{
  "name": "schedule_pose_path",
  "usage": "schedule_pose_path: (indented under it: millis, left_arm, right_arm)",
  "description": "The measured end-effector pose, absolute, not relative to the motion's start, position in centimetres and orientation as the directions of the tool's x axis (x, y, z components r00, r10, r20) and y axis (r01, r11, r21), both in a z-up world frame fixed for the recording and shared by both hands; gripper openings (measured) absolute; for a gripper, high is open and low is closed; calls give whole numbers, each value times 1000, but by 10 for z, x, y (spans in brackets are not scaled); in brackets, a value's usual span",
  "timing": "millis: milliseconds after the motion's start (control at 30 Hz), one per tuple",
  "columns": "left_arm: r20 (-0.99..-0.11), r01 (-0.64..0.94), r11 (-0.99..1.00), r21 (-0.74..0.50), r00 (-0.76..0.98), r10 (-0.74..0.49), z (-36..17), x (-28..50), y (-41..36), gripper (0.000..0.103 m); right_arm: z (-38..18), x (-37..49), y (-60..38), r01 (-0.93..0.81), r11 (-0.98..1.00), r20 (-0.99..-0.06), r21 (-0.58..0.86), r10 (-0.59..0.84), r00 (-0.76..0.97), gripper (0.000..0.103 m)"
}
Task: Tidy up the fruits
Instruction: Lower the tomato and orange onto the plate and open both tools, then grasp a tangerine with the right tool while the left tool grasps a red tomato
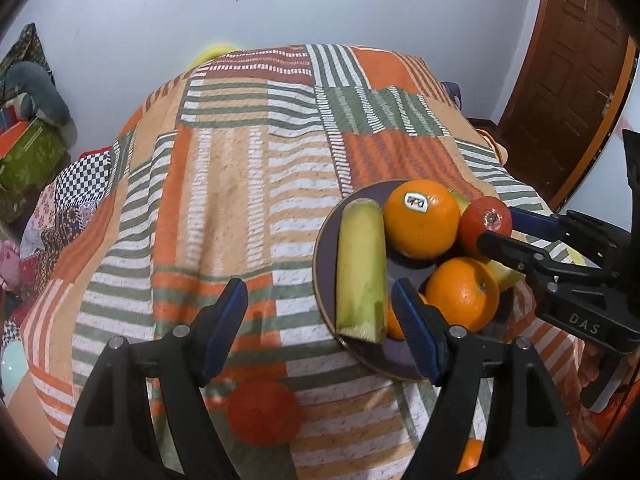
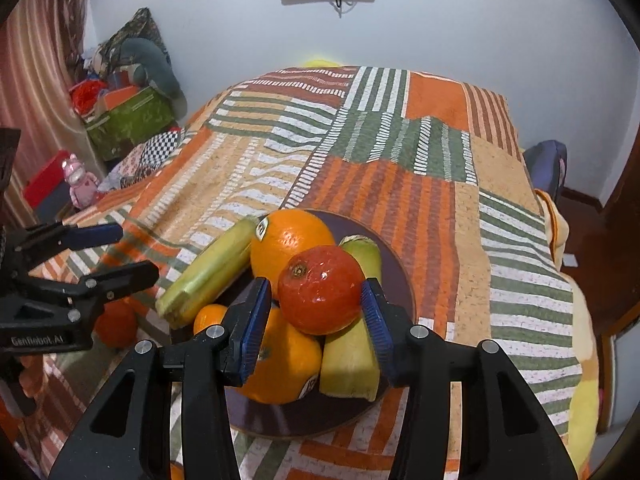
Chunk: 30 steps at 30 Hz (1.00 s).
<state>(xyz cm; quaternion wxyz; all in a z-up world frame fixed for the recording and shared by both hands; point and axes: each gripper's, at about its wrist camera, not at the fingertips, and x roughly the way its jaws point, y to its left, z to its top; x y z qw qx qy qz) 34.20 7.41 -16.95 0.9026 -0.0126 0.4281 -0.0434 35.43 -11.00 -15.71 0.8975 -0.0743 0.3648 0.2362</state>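
Two grippers over a patchwork bedspread (image 2: 400,184); right gripper (image 2: 316,316) straddles a red-orange tangerine (image 2: 320,290) atop the fruit pile on the dark round plate (image 2: 394,268), right pad touching, left pad just beside it (firm pinch or not, cannot tell); left gripper (image 1: 320,332) spread wide, holding nothing, at the plate's near rim; plate carries a Dole-stickered orange (image 1: 422,218), a second orange (image 1: 462,294), and peeled banana pieces (image 1: 362,268); another tangerine (image 1: 264,412) lies on the bedspread.
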Motion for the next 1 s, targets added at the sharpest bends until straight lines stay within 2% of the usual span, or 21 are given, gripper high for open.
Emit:
schedule_pose_path:
  millis: [433, 600, 833, 1000]
  left_arm:
    - [-756, 40, 998, -39, 652, -56, -152, 304, 88, 74]
    - [-760, 24, 999, -47, 648, -51, -149, 284, 102, 74]
    - [-780, 30, 999, -45, 623, -54, -165, 261, 115, 74]
    - [-817, 42, 996, -75, 570, -86, -196, 254, 121, 74]
  right_arm:
    - [-145, 334, -116, -472, 879, -700, 62, 376, 608, 46]
    - [-134, 311, -117, -478, 876, -678, 59, 387, 625, 52]
    - [-136, 286, -110, -478, 875, -676, 81, 400, 618, 53]
    - [-155, 274, -101, -472, 875, -701, 112, 406, 587, 53]
